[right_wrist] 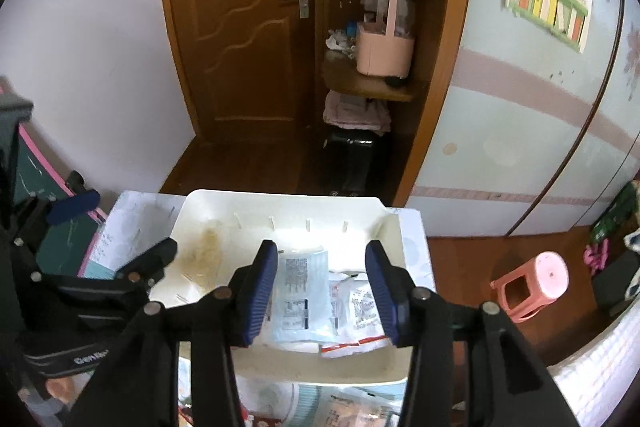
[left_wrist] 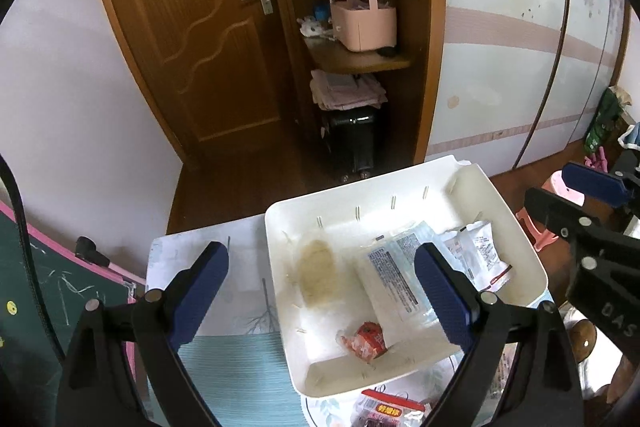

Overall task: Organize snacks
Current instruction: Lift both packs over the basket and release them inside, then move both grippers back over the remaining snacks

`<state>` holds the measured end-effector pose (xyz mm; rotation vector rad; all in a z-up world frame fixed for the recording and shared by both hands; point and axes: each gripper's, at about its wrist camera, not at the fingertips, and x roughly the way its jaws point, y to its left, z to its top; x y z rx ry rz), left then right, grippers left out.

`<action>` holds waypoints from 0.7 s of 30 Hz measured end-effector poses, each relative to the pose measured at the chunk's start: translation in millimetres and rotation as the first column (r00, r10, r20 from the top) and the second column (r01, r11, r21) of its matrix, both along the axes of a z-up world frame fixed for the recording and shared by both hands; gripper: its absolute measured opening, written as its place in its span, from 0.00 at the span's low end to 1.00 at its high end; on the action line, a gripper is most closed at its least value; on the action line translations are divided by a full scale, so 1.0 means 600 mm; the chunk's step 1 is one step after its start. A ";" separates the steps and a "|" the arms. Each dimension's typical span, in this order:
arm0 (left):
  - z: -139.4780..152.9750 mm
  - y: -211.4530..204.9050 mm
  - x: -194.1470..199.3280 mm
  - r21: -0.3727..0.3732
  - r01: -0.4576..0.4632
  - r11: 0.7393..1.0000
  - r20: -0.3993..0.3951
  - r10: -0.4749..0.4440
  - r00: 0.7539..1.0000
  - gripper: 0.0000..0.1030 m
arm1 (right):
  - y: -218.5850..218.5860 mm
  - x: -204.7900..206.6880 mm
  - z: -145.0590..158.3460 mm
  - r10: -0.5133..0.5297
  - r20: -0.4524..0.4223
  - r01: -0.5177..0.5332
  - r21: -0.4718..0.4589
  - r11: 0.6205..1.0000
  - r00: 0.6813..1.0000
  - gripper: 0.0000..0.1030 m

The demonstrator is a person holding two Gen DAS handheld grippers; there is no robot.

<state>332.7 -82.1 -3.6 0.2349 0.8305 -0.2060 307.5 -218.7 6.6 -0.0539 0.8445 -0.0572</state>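
Both empty: left gripper [left_wrist: 322, 293] wide, right gripper [right_wrist: 321, 295] half-open | I keep clear above white bin [left_wrist: 404, 203] | next: near red packet [left_wrist: 390, 409], low, square.

White tray [left_wrist: 516, 259] holds a pale-blue packet [left_wrist: 394, 279] lying flat (label up), red wrapped snack [left_wrist: 366, 341] nearer its front wall.

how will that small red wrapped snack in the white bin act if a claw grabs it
The red wrapped snack looks small and light, so it would probably lift easily. Its crinkled glossy wrapper may slip or crush between pads. Pushed, it would likely slide across the white bin rather than roll.
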 end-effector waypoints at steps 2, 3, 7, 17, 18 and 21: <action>0.012 0.005 -0.012 -0.004 0.000 1.000 0.015 0.000 1.000 0.91 | -0.001 -0.009 0.004 -0.011 -0.002 0.011 0.002 1.000 1.000 0.45; 0.020 0.007 -0.020 -0.006 0.000 1.000 0.024 0.000 1.000 0.91 | -0.003 -0.016 0.008 -0.014 0.001 0.014 0.014 1.000 1.000 0.45; 0.047 0.022 -0.055 -0.024 0.004 1.000 0.055 -0.003 0.998 0.91 | -0.001 -0.040 0.022 -0.017 0.020 0.017 -0.012 1.000 1.000 0.45; 0.087 0.065 -0.139 -0.045 -0.012 0.999 0.090 0.016 0.996 0.91 | 0.027 -0.130 0.063 0.017 0.071 -0.015 -0.033 0.999 0.997 0.45; 0.090 0.069 -0.147 -0.047 -0.014 0.999 0.090 0.018 0.996 0.91 | 0.031 -0.142 0.065 0.024 0.075 -0.022 -0.026 0.999 0.997 0.45; 0.094 0.087 -0.178 -0.056 -0.020 0.998 0.091 0.025 0.995 0.91 | 0.041 -0.176 0.070 0.041 0.094 -0.041 -0.005 0.999 0.995 0.45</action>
